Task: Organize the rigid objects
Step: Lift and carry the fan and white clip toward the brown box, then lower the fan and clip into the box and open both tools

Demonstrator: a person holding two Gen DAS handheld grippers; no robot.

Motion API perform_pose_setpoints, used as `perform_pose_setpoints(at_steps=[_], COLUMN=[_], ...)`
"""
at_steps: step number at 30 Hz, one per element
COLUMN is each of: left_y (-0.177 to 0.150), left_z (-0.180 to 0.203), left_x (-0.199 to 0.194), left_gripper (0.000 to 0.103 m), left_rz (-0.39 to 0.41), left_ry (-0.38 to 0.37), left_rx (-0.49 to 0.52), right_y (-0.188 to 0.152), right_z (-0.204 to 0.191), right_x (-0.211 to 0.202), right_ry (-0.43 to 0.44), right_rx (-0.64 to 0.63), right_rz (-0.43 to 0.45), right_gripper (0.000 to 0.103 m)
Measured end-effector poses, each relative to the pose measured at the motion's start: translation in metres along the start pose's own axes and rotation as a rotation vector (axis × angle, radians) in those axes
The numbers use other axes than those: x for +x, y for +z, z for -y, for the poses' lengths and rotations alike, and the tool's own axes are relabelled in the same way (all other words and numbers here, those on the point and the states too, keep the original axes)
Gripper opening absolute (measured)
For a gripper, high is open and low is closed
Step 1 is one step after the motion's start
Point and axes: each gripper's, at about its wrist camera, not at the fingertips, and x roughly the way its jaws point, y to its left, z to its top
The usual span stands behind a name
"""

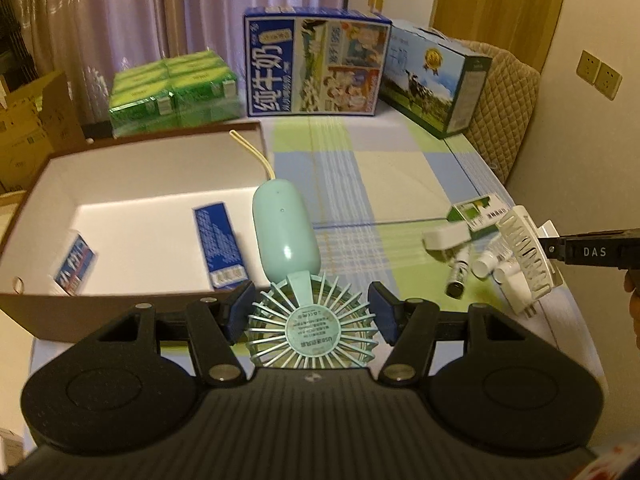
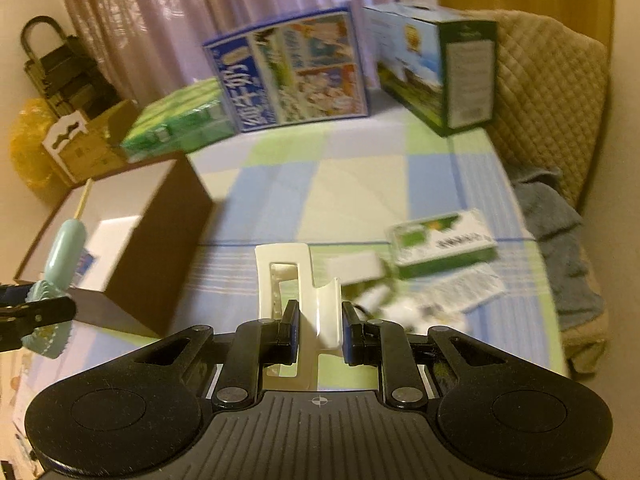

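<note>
The left gripper (image 1: 312, 314) held a small mint-green fan (image 1: 312, 330) by its round head, one pad on each side. The fan's handle (image 1: 285, 230) pointed away, up over the near right corner of the open box (image 1: 132, 168). A thin yellow loop (image 1: 256, 152) hung from the handle's far end.

The right gripper (image 2: 320, 330) was squeezed tight on a white hair clip (image 2: 298, 280). In the left wrist view the hair clip (image 1: 524, 256) hung above the right side of the table (image 1: 384, 168), near its right edge.

The box sat at the table's left edge. It was brown outside and white inside. Two blue packets lay on its floor, one (image 1: 220, 250) near the right wall and one (image 1: 76, 266) near the front left corner. The rest of the floor was bare.

Under the clip, by the right edge, lay a little heap: a white block (image 1: 444, 240), small white bottles (image 1: 486, 264), a dark tube (image 1: 458, 276) and a green and white packet (image 1: 476, 212).

The middle of the checked cloth was bare, a wide free strip from the front edge to the back.

Along the far edge stood green packs (image 1: 176, 92) at the left, a big blue milk carton box (image 1: 316, 66) in the middle and a blue-green box (image 1: 432, 80) at the far right corner.
</note>
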Motion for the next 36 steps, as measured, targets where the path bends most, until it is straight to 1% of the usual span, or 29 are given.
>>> perform_pose_setpoints(at_steps=[10, 19, 23, 28, 32, 36], left_y=[0.018, 0.033, 0.037, 0.04, 0.041, 0.039], left_z=[-0.066, -0.136, -0.161, -0.189, -0.21, -0.227], left_x=[-0.01, -0.004, 0.001, 0.017, 0.035, 0.056], left_gripper=[0.057, 0.058, 0.058, 0.058, 0.058, 0.058], left_rz=[0.038, 0.043, 0.035, 0.004, -0.04, -0.095], left_ry=[0.047, 0.093, 0.104, 0.092, 0.062, 0.026], left_rx=[0.011, 0.023, 0.031, 0.037, 0.033, 0.029], right_y=[0.024, 0.042, 0.049, 0.054, 0.053, 0.049], right_z=[-0.092, -0.181, -0.214, -0.245, -0.264, -0.272], right_x=[0.026, 0.057, 0.076, 0.107, 0.133, 0.157], right_ry=[0.137, 0.219, 0.231, 0.221, 0.2, 0.174], right_rx=[-0.048, -0.116, -0.131, -0.141, -0.148, -0.13], right_rz=[0.024, 0.04, 0.035, 0.012, -0.028, -0.075], right_gripper=[0.017, 0.017, 0.017, 0.017, 0.017, 0.017])
